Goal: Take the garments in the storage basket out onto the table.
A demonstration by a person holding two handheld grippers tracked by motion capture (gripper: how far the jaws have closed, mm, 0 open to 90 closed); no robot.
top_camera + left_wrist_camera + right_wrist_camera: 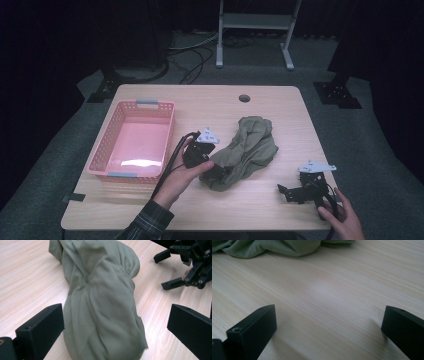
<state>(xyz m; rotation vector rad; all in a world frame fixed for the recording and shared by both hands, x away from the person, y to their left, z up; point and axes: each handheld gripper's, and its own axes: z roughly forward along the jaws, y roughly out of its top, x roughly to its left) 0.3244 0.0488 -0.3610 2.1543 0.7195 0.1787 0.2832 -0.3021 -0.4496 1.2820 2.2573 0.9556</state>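
Left gripper [115,332] jaws wide apart, straddling near end of crumpled olive-green cloth [102,302], not clamped on it. Right gripper [329,332] jaws wide, nothing between, low over bare wooden table [324,290]. Cloth sits mid-table, right of pink basket [131,176]. Right gripper well apart from cloth, near table's front right edge.
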